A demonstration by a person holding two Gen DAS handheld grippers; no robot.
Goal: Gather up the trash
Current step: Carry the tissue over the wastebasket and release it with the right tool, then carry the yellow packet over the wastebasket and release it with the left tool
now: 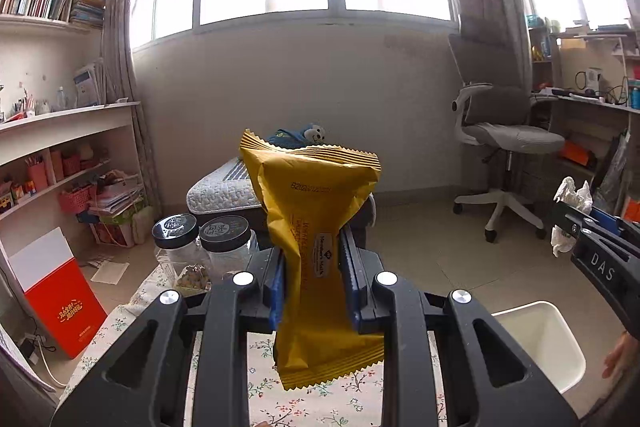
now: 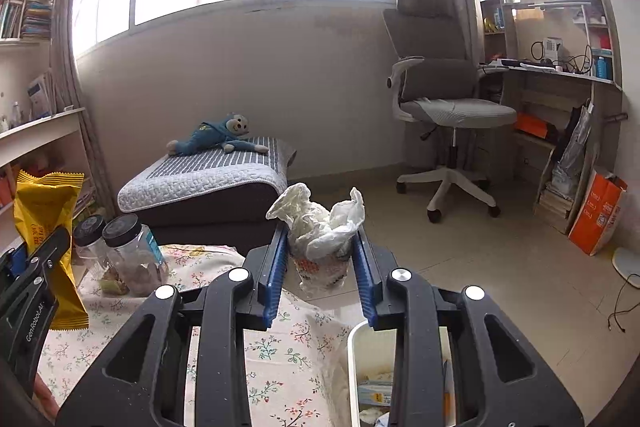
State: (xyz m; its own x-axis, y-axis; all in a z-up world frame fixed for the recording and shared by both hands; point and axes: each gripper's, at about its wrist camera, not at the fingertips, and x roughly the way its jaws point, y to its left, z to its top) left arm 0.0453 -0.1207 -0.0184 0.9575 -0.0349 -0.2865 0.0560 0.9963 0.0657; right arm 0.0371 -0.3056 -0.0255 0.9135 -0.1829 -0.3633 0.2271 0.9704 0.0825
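My left gripper (image 1: 312, 259) is shut on a yellow snack wrapper (image 1: 316, 211) and holds it upright above the floral tablecloth (image 1: 320, 403). The wrapper also shows in the right wrist view (image 2: 46, 223). My right gripper (image 2: 322, 251) is shut on a crumpled white plastic bag (image 2: 320, 227), which also shows in the left wrist view (image 1: 570, 215), held over the table's right edge. A white trash bin (image 2: 354, 367) stands just below my right gripper, with some trash inside; it also shows in the left wrist view (image 1: 540, 339).
Two clear jars with black lids (image 1: 200, 247) stand on the table's far left. A padded ottoman (image 2: 208, 183) with a blue plush toy (image 2: 224, 137) lies beyond. An office chair (image 2: 444, 123), desk (image 2: 560, 75) and bookshelves (image 1: 52, 131) line the room.
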